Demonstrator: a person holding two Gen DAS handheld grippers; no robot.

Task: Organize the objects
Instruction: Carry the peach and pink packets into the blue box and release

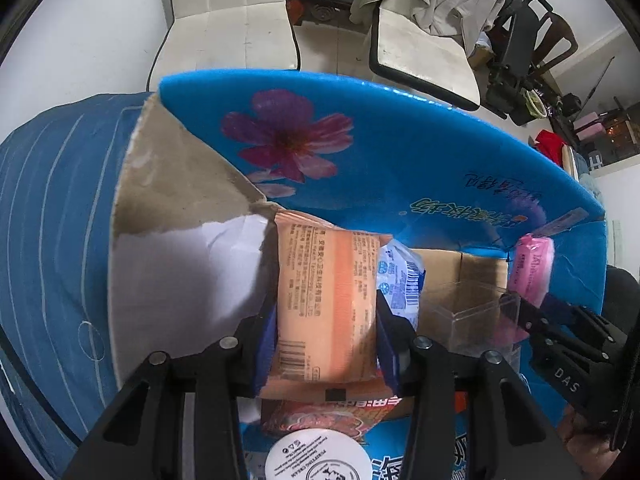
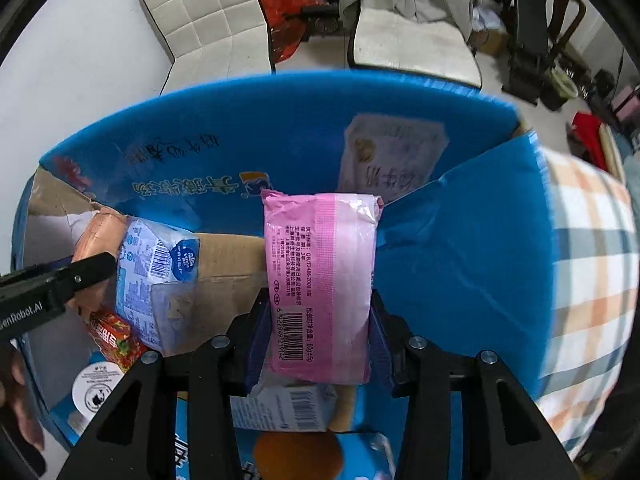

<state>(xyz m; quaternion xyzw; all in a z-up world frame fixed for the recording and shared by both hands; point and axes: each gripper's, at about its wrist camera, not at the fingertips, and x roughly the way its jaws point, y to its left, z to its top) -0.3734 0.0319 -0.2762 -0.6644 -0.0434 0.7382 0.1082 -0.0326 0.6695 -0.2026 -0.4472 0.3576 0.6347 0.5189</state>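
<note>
My left gripper [image 1: 326,312] is shut on an orange soap packet [image 1: 326,304] and holds it upright over the open blue cardboard box [image 1: 400,152]. My right gripper [image 2: 316,308] is shut on a pink soap packet [image 2: 322,280], also over the box [image 2: 460,248]. The pink packet shows in the left wrist view [image 1: 530,268] at the right. The orange packet [image 2: 96,236] shows in the right wrist view at the left. A blue-white tissue packet [image 1: 400,276] [image 2: 152,272] stands inside the box between them.
A clear plastic box [image 1: 468,312], a red snack packet [image 2: 114,336], a white round lid [image 1: 316,456] and a small white carton [image 2: 280,408] lie in the box. A blue striped cloth [image 1: 52,220] lies left, a plaid cloth [image 2: 588,264] right. White chairs [image 1: 232,12] stand behind.
</note>
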